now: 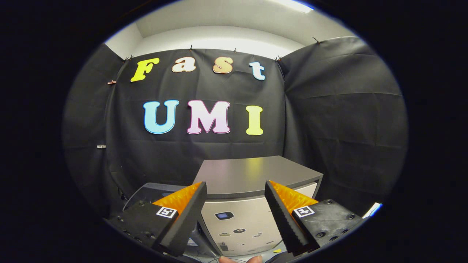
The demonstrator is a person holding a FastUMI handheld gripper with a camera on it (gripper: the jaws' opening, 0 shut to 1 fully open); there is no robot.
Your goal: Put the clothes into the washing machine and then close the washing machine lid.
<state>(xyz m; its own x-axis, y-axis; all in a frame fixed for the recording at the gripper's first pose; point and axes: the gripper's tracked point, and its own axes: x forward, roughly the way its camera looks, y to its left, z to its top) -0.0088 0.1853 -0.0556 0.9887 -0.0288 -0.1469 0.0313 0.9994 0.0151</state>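
Gripper view gives me one washer (252, 204) just beyond my fingers, a pale box with its flat dark lid (252, 175) down and a small panel on the front. My gripper (236, 219) has two fingers spread wide, holding nothing.

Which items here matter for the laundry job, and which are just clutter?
Job:
- boxy white washing machine with flat grey lid lying closed, just beyond the fingers
- gripper, fingers open, nothing between them

Lying about:
- dark grey bin-like object left of the machine
- white-and-blue object at far right, too cut off to identify

No clothes seen.
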